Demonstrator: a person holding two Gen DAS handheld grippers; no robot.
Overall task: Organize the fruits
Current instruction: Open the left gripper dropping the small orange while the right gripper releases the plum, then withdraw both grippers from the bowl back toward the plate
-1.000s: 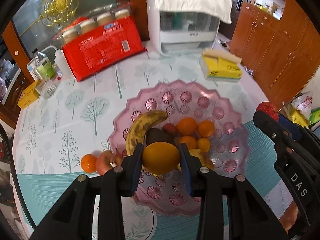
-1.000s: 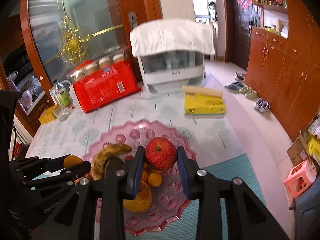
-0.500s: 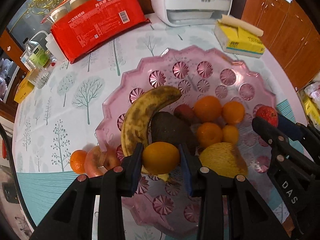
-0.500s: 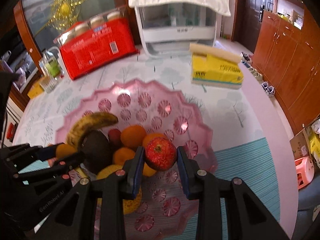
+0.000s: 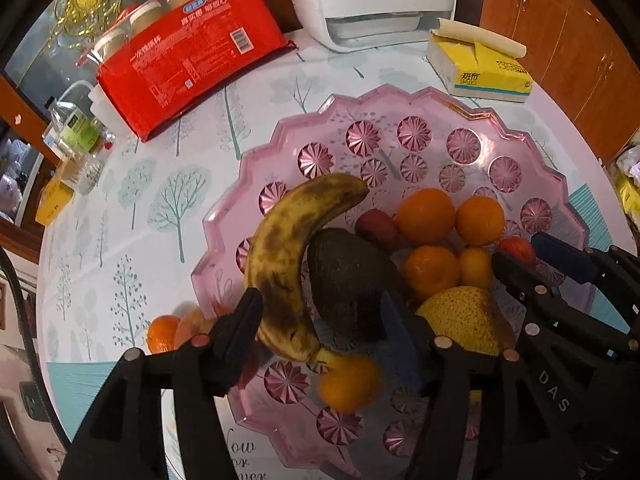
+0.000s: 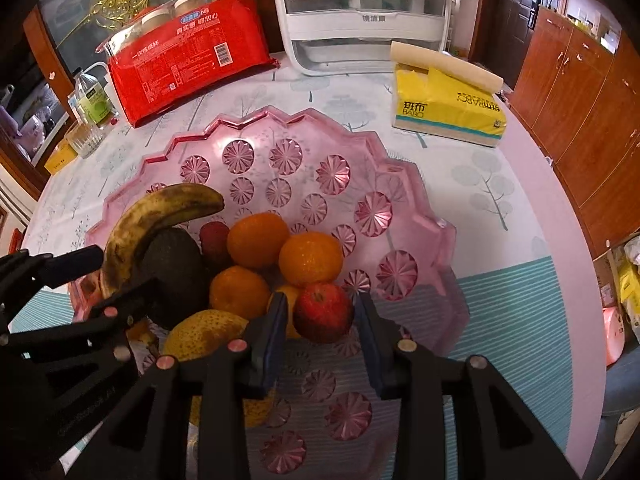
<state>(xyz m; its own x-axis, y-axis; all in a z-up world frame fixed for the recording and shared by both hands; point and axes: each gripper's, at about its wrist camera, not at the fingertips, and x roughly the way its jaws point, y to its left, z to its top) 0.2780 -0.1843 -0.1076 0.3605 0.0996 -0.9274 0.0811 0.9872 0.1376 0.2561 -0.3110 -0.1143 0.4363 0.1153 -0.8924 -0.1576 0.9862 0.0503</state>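
Note:
A pink glass fruit plate (image 5: pixel 400 108) (image 6: pixel 256 124) holds a spotted banana (image 5: pixel 288 248), a dark avocado (image 5: pixel 348 280), several oranges and a yellow pear (image 5: pixel 464 320). My left gripper (image 5: pixel 320 316) is open over the plate's near side; an orange (image 5: pixel 348 384) lies blurred on the plate just below its fingers. My right gripper (image 6: pixel 320 316) is open around a red apple (image 6: pixel 323 312) that rests in the plate beside the oranges (image 6: pixel 310 258); the pads stand slightly apart from it.
An orange (image 5: pixel 162 334) and an apple (image 5: pixel 192 326) lie on the tablecloth left of the plate. A red package (image 6: pixel 188 56), a white appliance (image 6: pixel 360 20), a yellow tissue pack (image 6: pixel 448 108) and bottles (image 6: pixel 94 100) stand behind.
Both grippers lowered to the plate and opened. The left let go of its orange, which dropped onto the plate; the right released the red apple among the fruit.

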